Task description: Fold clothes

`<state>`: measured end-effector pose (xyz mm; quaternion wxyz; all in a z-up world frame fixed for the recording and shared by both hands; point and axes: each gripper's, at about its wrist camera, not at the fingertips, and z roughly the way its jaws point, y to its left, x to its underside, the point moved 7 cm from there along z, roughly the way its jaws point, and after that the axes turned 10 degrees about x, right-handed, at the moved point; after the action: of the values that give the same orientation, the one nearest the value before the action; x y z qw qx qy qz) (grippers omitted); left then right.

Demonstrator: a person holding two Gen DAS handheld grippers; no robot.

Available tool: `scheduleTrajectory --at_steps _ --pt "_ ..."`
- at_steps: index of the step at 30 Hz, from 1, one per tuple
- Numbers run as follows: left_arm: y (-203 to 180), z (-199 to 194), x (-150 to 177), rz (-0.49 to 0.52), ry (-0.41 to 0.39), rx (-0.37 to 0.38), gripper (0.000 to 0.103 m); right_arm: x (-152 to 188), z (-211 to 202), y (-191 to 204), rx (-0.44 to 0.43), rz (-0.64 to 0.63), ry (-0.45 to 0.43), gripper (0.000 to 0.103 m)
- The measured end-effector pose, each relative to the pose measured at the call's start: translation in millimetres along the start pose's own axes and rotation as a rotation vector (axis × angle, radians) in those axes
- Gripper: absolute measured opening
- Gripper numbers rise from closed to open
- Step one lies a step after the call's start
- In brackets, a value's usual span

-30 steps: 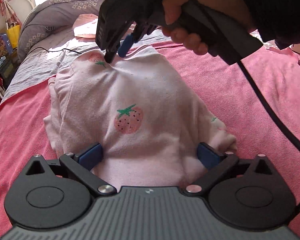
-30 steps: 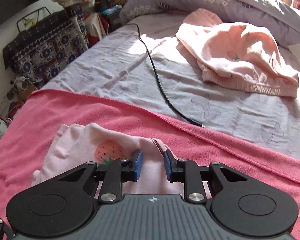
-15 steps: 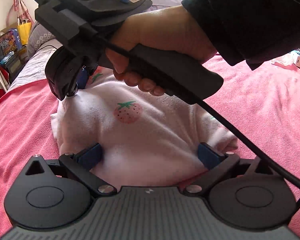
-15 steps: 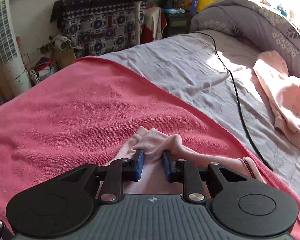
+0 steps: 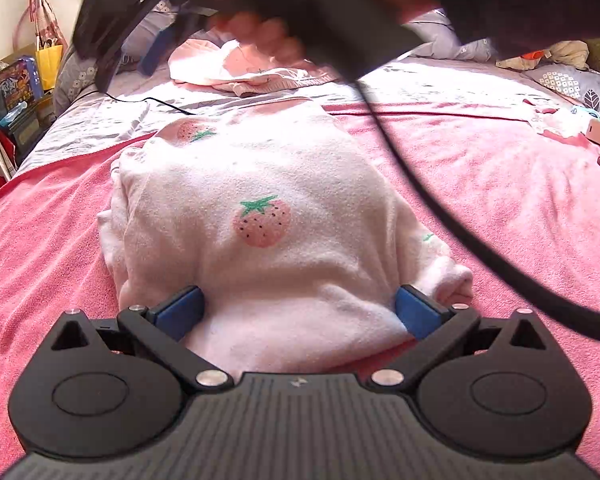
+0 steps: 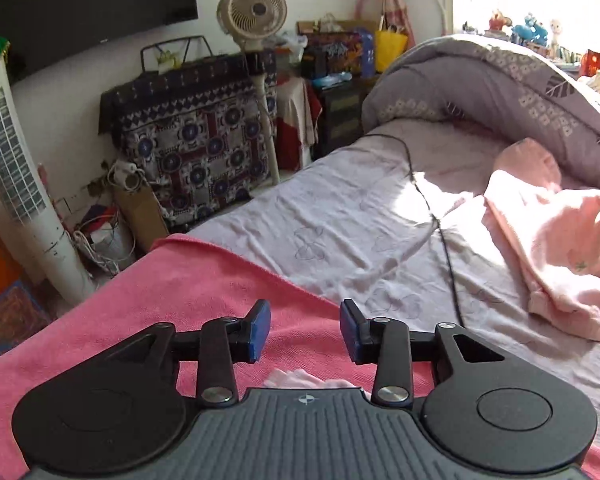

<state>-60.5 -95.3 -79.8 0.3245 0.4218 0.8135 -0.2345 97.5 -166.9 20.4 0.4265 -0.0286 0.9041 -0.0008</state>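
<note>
**Right gripper released and lifted; left gripper spread over the folded garment**

Since the frame half a second earlier, the right gripper had let go of the pale pink cloth it was pinching and risen off the bed. Its blue pads now stood apart with nothing between them, over the pink towel. Only a small pale patch of cloth showed below them at the near edge of the right wrist view. In the left wrist view the same gripper appeared blurred at the top of the frame, held above the far end of the garment.

The left gripper was unchanged in position. Its fingers were spread wide, one blue pad at each side of the near edge of the strawberry-print garment. Both pads lay against the cloth without closing on it.

The strawberry-print garment lay folded in a compact bundle on the pink towel, with one strawberry print at its centre and another at its far left corner. Its far edge reached the border between the towel and the grey bedsheet.

A second pink garment lay crumpled on the bedsheet, farther off and well apart from the folded one. A black cable ran across the sheet to the left of it. A grey quilt was bunched at the far end of the bed.
</note>
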Motion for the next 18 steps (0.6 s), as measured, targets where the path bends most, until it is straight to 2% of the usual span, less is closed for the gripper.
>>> scheduleTrajectory --at_steps 1,5,7,8,9,11,13,15,16,17,18 --pt "-0.1 0.2 -0.6 0.001 -0.003 0.0 0.103 9.0 -15.9 -10.5 0.017 0.02 0.01 0.046" --pt "-3.4 -0.9 2.5 0.002 -0.01 0.0 0.103 68.5 -29.1 -29.6 0.123 0.043 0.182 0.045" --pt "-7.9 -4.2 7.2 0.002 -0.014 -0.001 0.103 94.4 -3.2 -30.3 0.169 0.045 0.268 0.043" --pt "-8.0 -4.3 7.7 0.001 -0.016 -0.003 0.103 99.2 12.8 -30.9 0.176 0.063 0.255 0.044" --pt "-7.3 -4.6 7.4 -0.003 -0.018 -0.005 0.103 95.8 25.0 -31.4 0.184 0.081 0.223 0.048" --pt "-7.5 -5.9 6.3 -0.007 -0.022 -0.013 0.103 83.6 59.8 -40.4 0.223 0.153 0.219 0.08" --pt "-7.6 -5.1 6.0 -0.006 -0.018 -0.015 0.103 76.4 76.6 -56.9 0.192 0.256 0.23 0.09" --pt "-8.5 -5.1 6.2 0.002 -0.012 -0.018 0.103 70.7 81.5 -69.0 0.187 0.298 0.276 0.076" --pt "-8.2 -4.9 6.3 0.001 -0.012 -0.016 0.103 66.6 74.0 -72.1 0.174 0.303 0.273 0.062" --pt "-7.7 -4.7 6.5 -0.001 -0.012 -0.013 0.103 62.3 64.8 -74.2 0.159 0.305 0.262 0.058" --pt "-7.2 -4.4 6.6 -0.003 -0.012 -0.01 0.103 58.8 47.3 -75.7 0.153 0.297 0.228 0.058"
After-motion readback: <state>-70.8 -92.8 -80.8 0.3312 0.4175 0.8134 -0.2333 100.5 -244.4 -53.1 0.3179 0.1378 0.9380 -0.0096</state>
